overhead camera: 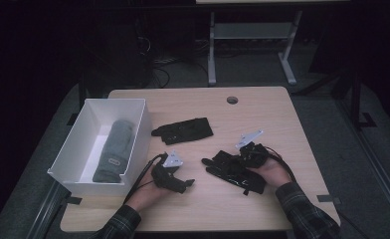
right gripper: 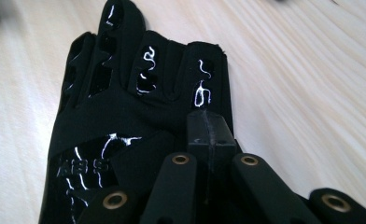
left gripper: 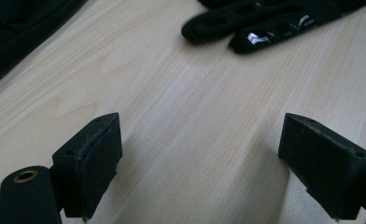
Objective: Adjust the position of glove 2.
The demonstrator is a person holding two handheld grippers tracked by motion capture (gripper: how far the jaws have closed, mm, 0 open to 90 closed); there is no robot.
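Observation:
Two black gloves lie on the wooden table. The far glove lies flat near the middle. The near glove lies under my right gripper, and its printed fingers spread out ahead of the jaws. My right gripper is shut, its tips resting on the glove's back; whether fabric is pinched I cannot tell. My left gripper hovers low over bare wood, and its jaws stand wide open with nothing between them. Glove fingertips lie ahead of it.
A white open box stands at the table's left and holds a rolled grey cloth. A round cable hole sits near the far edge. Dark fabric shows at the upper left of the left gripper view.

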